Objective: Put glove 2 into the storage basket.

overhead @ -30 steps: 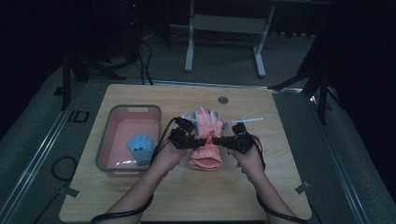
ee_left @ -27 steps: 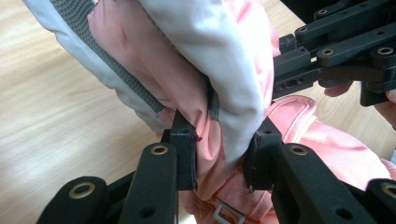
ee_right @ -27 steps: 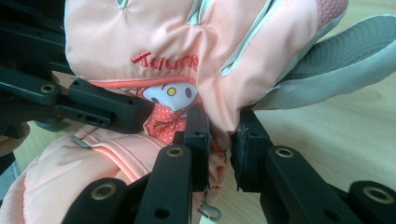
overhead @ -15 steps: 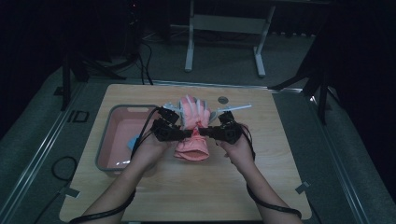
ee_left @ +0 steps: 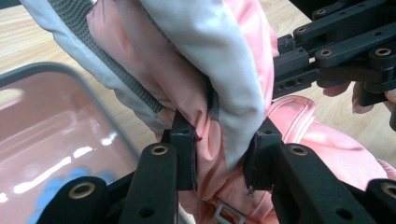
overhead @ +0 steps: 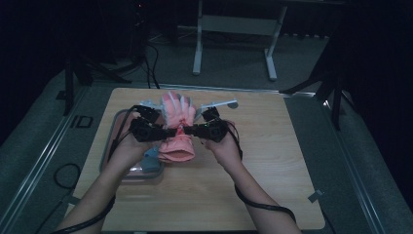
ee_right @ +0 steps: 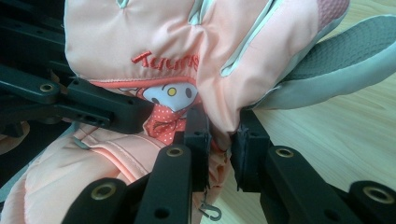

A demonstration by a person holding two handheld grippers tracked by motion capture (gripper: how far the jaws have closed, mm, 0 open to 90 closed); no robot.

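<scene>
the pink glove [overhead: 177,127] is my landmark. i see it held off the table [overhead: 272,161], fingers pointing away from me, cuff hanging toward me, over the table's left-centre part. its back is padded pink with pale grey piping; the palm side carries grey textured patches. in the right gripper view a stitched red word and a small cartoon patch sit near the wrist, and a little metal hook dangles at the cuff.

left gripper [overhead: 168,131]: clamped on the glove's left edge at the wrist. in the left gripper view both jaws pinch a bunched fold of pink and grey fabric between the pads [ee_left: 184,140].

right gripper [overhead: 189,130]: clamped on the glove's right edge at the same height. in the right gripper view the jaws bite a fold of pink fabric just beside the cartoon patch.

the two grippers face each other across the glove, tips nearly meeting.

left of the glove and below it: a pink tray [overhead: 111,146] with a grey rim, flat on the table. a blue thing [overhead: 152,157] lies in it, partly hidden by my left hand [overhead: 127,146].
</scene>
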